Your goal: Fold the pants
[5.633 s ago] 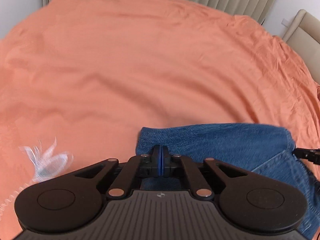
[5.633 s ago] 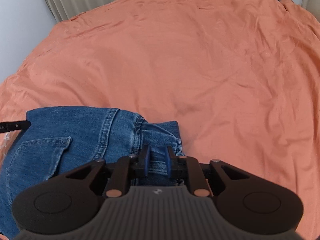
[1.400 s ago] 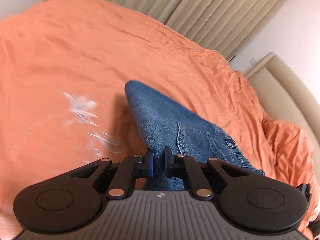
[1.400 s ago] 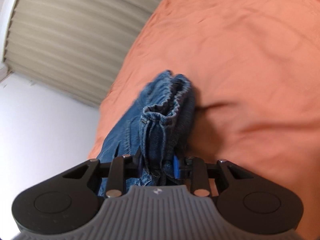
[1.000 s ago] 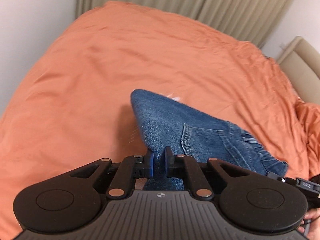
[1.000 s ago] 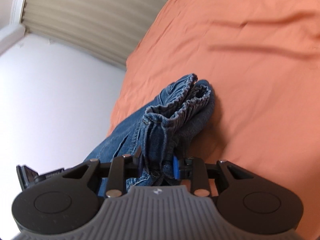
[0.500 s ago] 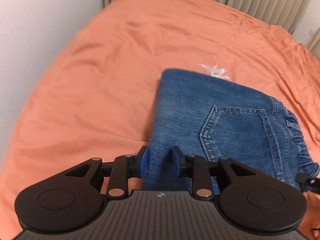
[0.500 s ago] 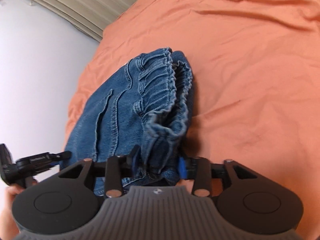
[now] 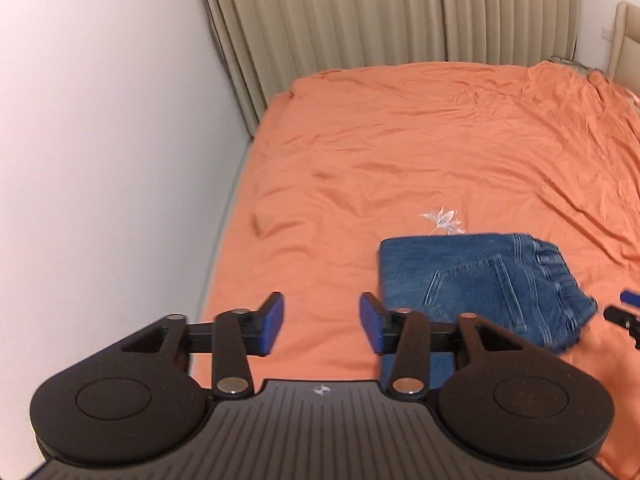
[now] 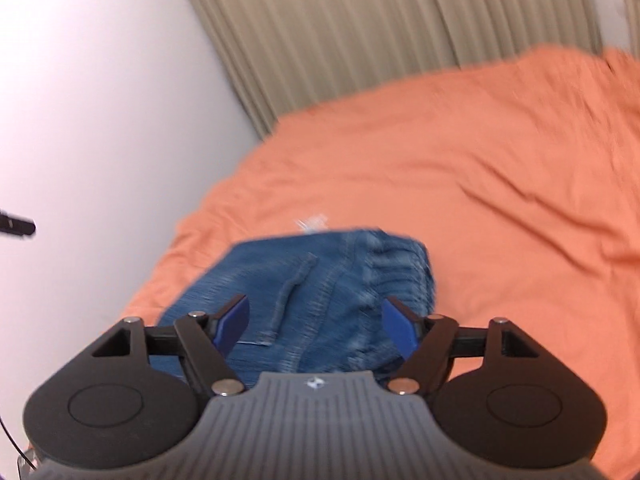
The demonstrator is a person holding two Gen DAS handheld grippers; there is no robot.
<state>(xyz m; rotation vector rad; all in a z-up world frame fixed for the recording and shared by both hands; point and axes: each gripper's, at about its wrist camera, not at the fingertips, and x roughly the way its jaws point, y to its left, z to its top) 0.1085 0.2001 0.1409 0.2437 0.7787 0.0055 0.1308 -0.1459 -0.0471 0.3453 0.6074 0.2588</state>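
Note:
Blue denim pants (image 9: 480,284) lie folded into a compact rectangle on the orange bed cover (image 9: 400,152), back pocket up and elastic waistband to the right. My left gripper (image 9: 322,326) hangs above the bed to the left of the pants, its jaws opening, with only bed cover showing between them. In the right wrist view the folded pants (image 10: 320,292) lie below and beyond my right gripper (image 10: 316,322), whose jaws are opening wide and hold nothing. A tip of the right gripper (image 9: 626,312) shows at the left view's right edge.
A white wall (image 9: 100,140) runs along the bed's left side and beige curtains (image 9: 380,12) hang behind it. A small white embroidered flower (image 9: 442,220) marks the cover just beyond the pants. A beige headboard (image 9: 628,40) stands at the far right.
Both grippers let go of the pants, opened wide and rose back away from the bed. The pants now lie flat and folded on the cover.

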